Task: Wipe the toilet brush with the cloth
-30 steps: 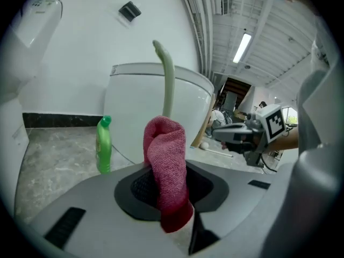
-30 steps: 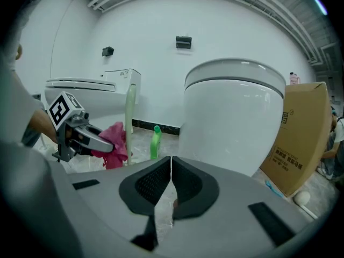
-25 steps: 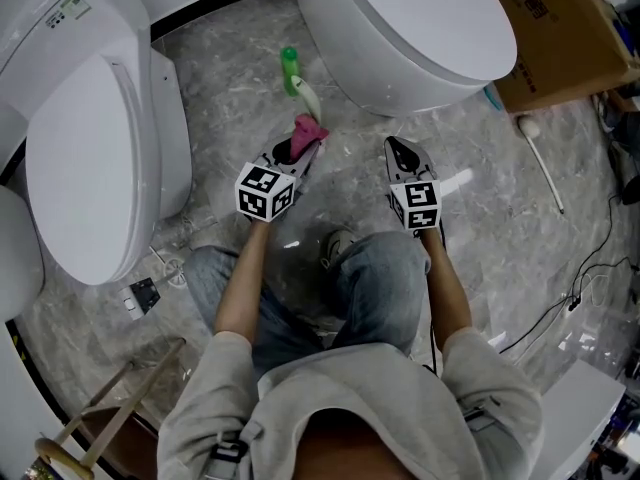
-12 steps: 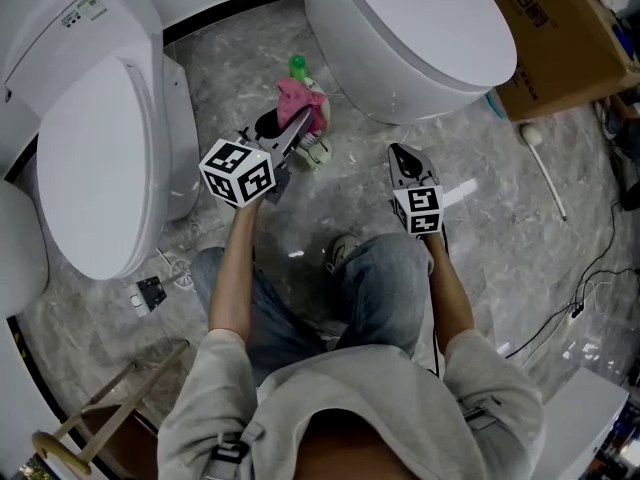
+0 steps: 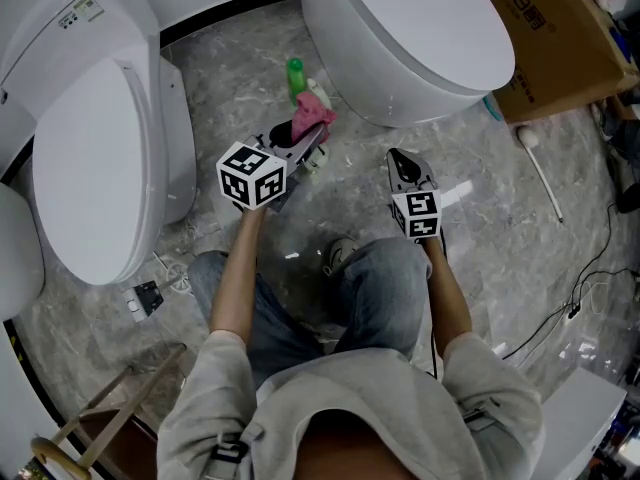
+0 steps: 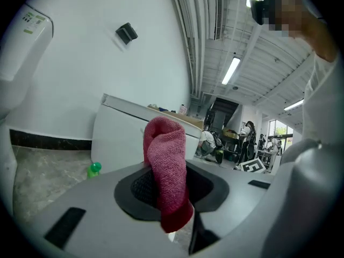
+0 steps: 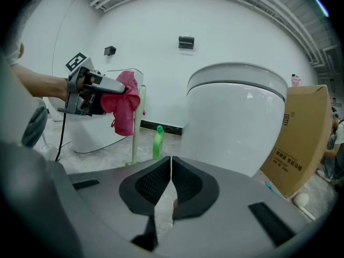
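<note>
My left hand-held gripper [image 5: 303, 140] is closed on a pink cloth [image 5: 312, 118]; in the left gripper view the cloth [image 6: 165, 171] is pinched between the two black pads, with one folded end standing above the jaws and the other end hanging just below them. This hand-held gripper [image 6: 169, 184] is raised above the marble floor [image 5: 230, 78], in the gap between the two white toilets. In the right gripper view, the toilet brush [image 7: 134, 141] stands upright on the floor as a pale, straight handle, and the cloth [image 7: 124, 104] hangs against its upper part. I cannot tell whether the cloth wraps round the handle or only touches one side. A green bottle [image 7: 157, 141] stands just beside the brush, close to the base of the far toilet [image 5: 410, 28]. My right hand-held gripper [image 5: 402, 163] is closed and empty: its pads meet along a thin vertical line [image 7: 171, 179]. It is held low over the floor, well apart from the brush. A cardboard box [image 5: 560, 28] sits to the right of the far toilet.
</note>
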`<action>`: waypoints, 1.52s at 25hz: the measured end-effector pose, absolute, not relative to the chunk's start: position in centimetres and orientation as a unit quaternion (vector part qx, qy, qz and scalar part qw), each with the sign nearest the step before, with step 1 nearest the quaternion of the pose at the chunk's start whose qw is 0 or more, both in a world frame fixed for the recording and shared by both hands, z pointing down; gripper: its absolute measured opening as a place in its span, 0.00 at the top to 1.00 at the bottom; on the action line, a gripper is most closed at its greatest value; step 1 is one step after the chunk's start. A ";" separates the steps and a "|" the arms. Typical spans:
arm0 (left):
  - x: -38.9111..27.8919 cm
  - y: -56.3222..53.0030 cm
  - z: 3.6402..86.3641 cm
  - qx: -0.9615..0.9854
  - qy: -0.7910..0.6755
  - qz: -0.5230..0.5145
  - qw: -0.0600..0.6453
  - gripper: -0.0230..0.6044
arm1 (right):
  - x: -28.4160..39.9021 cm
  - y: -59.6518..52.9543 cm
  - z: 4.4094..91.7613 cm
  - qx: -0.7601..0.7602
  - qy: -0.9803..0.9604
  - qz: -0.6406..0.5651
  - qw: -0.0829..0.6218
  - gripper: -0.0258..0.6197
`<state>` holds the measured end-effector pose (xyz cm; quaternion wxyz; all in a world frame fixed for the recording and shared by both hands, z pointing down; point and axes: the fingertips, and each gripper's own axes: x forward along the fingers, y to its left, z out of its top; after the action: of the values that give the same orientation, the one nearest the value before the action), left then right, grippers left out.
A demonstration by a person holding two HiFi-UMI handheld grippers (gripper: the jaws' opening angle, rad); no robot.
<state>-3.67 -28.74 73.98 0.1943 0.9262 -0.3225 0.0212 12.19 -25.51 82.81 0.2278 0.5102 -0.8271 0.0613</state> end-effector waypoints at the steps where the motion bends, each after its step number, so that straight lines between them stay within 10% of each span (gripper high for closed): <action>1: -3.5 -28.7 74.5 0.926 -0.321 0.024 0.198 0.79 | 12.3 -25.4 83.0 0.511 -0.826 0.062 0.229 0.91; 38: -3.8 -25.4 91.1 0.883 -0.340 0.162 0.280 0.79 | 13.5 -25.5 84.6 0.524 -0.817 0.071 0.230 0.91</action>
<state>-3.81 -25.36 91.10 0.2796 0.8831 -0.3403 0.1619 13.48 -25.52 84.59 0.2295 0.5242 -0.8170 0.0709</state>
